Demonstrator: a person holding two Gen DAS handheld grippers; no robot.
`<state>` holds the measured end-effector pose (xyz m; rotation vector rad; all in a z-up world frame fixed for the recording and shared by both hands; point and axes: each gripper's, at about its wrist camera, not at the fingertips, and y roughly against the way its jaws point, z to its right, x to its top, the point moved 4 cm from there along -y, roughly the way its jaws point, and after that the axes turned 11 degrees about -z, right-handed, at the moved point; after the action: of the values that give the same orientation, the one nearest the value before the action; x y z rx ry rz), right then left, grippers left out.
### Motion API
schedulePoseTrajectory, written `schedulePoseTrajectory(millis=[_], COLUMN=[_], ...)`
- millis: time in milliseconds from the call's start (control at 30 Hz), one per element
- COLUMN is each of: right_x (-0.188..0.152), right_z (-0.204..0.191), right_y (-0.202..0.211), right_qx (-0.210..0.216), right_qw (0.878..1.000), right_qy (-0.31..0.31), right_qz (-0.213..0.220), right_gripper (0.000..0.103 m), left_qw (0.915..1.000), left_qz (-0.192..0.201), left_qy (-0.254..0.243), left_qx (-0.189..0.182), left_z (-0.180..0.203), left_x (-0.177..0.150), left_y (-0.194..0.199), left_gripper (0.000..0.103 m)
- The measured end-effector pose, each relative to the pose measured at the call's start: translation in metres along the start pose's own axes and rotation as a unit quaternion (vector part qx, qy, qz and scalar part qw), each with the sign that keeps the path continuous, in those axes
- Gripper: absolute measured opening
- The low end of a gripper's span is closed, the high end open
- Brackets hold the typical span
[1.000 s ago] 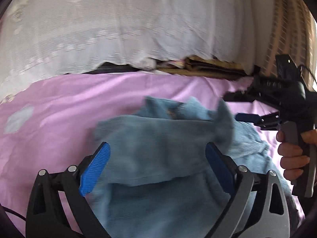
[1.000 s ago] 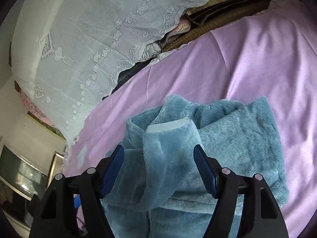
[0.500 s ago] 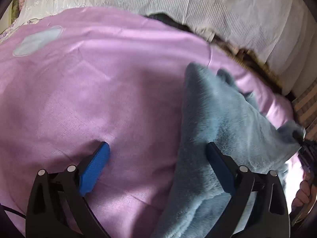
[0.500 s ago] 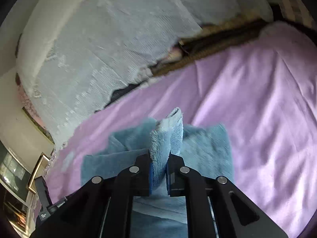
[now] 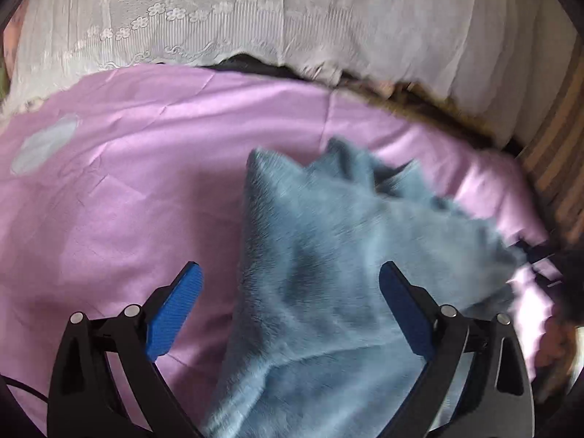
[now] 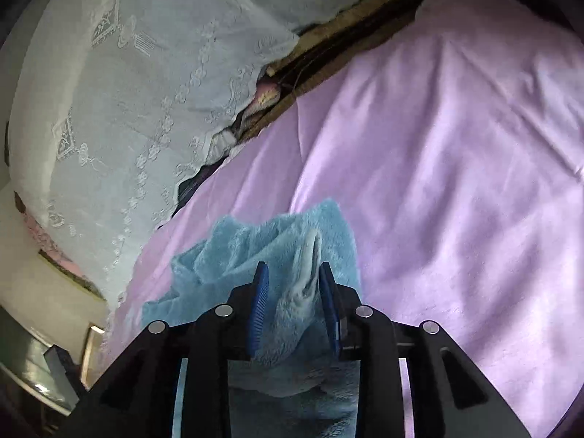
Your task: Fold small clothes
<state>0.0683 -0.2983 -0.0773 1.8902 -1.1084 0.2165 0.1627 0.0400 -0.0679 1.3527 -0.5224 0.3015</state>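
Observation:
A light blue fleece garment [image 5: 346, 226] lies bunched on the purple bed sheet [image 5: 127, 182]. My left gripper [image 5: 290, 270] is open wide just above it, its right pad over the fleece and its left pad over bare sheet. In the right wrist view the garment [image 6: 255, 244] has a pale cuff fold standing between the pads of my right gripper [image 6: 293, 268]. Those jaws are opening, and the fold sits loosely in the gap. The right gripper also shows as a dark blur [image 5: 540, 252] at the garment's right corner, with the person's hand [image 5: 554, 343] below it.
A white lace cover [image 5: 292, 18] drapes over a pile along the far edge of the bed, and it fills the upper left of the right wrist view [image 6: 127, 91]. Dark folded fabrics [image 6: 328, 54] lie beneath it. Bare purple sheet [image 6: 456, 182] spreads to the right of the garment.
The right gripper went from wide open around a sleeve to shut on its cuff, lifted it, and its jaws have now parted again. The left gripper shifted toward the garment's left edge and stayed open.

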Motion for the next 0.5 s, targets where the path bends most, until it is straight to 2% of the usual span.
schedulePoseTrajectory(millis=[33, 67, 133, 200, 233, 267, 367, 467, 500], right_x=[0.001, 0.002, 0.002, -0.004, -0.01, -0.019, -0.012, -0.001, 0.002], right_z=[-0.002, -0.005, -0.012, -0.015, -0.012, -0.002, 0.001, -0.015, -0.022], right_y=[0.009, 0.016, 0.017, -0.005, -0.024, -0.048, -0.041, -0.013, -0.013], right_qx=[-0.007, -0.01, 0.001, 0.003, -0.02, -0.052, -0.034, -0.031, -0.027], right_qw=[1.0, 0.999, 0.999, 0.998, 0.995, 0.989, 0.993, 0.997, 0.996], right_qy=[0.01, 0.021, 0.038, 0.052, 0.054, 0.053, 0.028, 0.052, 0.066], right_qz=[0.017, 0.03, 0.025, -0.032, -0.076, -0.125, -0.108, -0.048, -0.05], right_gripper=[0.03, 0.03, 0.03, 0.03, 0.03, 0.03, 0.028, 0.031, 0.031], left_qw=[0.9991, 0.9971, 0.9961, 0.9944, 0.9944, 0.9949, 0.9954, 0.9974, 0.998], left_qz=[-0.023, -0.05, -0.06, -0.034, -0.032, -0.036, -0.024, 0.009, 0.013], left_qy=[0.006, 0.023, 0.065, 0.073, 0.071, 0.078, 0.084, 0.069, 0.062], left_qx=[0.035, 0.051, 0.007, 0.069, 0.071, 0.053, 0.039, 0.02, 0.001], left_z=[-0.005, -0.016, -0.035, -0.05, -0.053, -0.057, -0.057, -0.046, -0.038], left_x=[0.0, -0.001, 0.0, 0.0, -0.002, -0.003, -0.005, 0.003, 0.009], left_y=[-0.016, -0.035, -0.039, -0.028, -0.027, -0.028, -0.014, 0.01, 0.016], left_gripper=[0.097, 0.099, 0.099, 0.099, 0.099, 0.099, 0.099, 0.098, 0.098])
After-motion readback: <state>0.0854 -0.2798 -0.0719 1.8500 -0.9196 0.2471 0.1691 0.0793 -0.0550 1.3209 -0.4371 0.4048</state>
